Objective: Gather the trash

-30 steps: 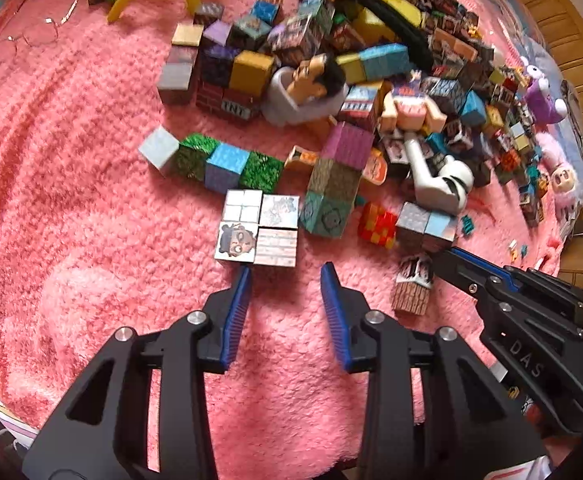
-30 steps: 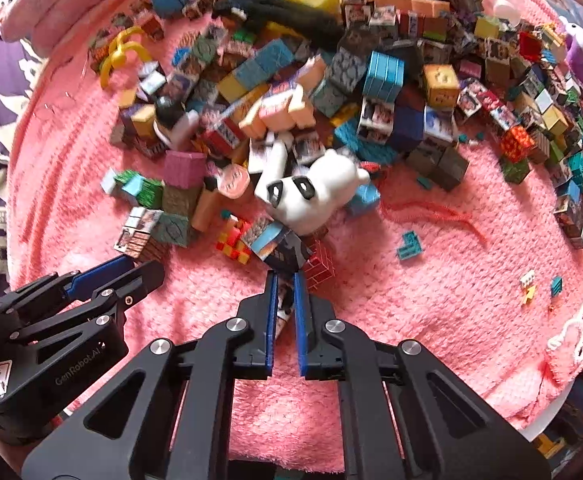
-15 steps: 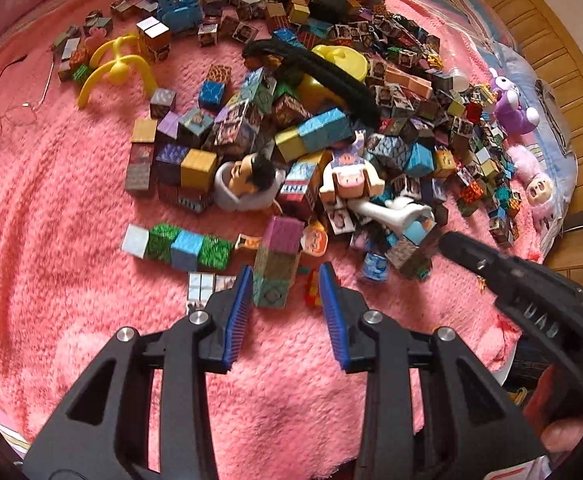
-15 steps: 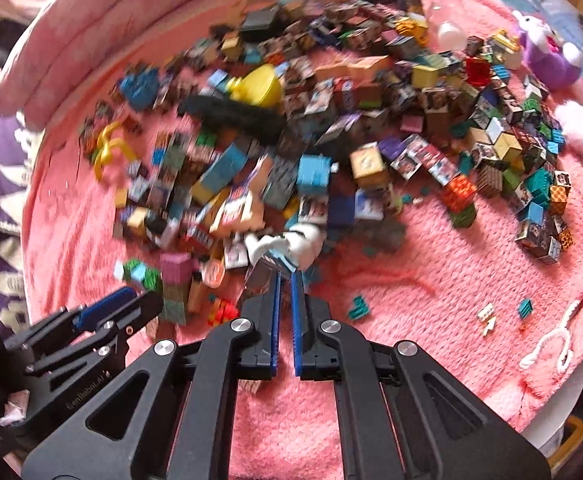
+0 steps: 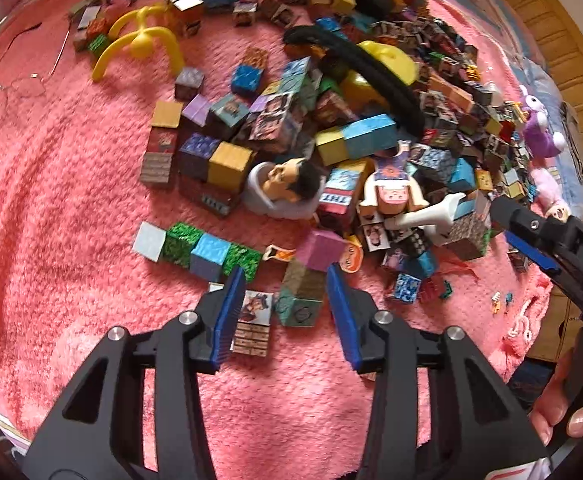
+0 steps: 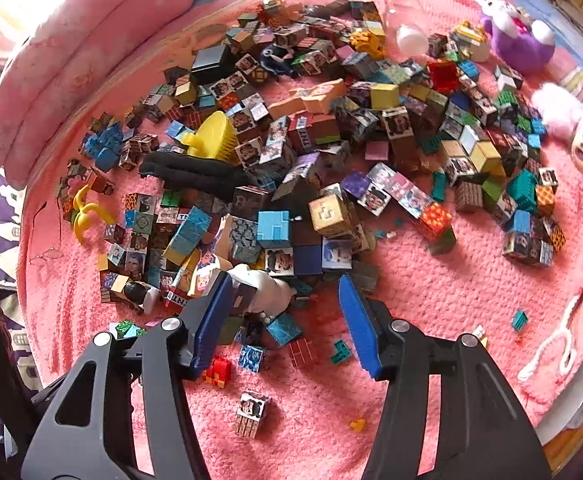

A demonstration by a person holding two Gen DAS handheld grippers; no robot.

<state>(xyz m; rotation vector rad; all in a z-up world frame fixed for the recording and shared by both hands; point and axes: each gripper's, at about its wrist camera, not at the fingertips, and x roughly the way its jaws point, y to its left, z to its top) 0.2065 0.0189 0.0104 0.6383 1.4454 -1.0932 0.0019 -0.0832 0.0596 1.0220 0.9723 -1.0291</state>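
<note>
left black gripper with blue pads (image 5: 287,300) spread above a stacked column of printed cardboard cubes (image 5: 305,286) | right black gripper (image 6: 287,320) spread, empty, over a white panda figure (image 6: 265,290) | fluffy pink blanket (image 5: 51,200) | advice: centre one near cube between pads before closing

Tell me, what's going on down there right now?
Left gripper open, empty. Right gripper open, empty. Loose picture cube below it. Toy blocks crowd the pink blanket.

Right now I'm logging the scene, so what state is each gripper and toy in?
Left gripper: open, empty, over the blanket.
Right gripper: open, empty.
Purple plush: lying on the blanket's edge.
Block: lying alone, apart from the pile.
Glasses: unfolded, flat on blanket.
</note>
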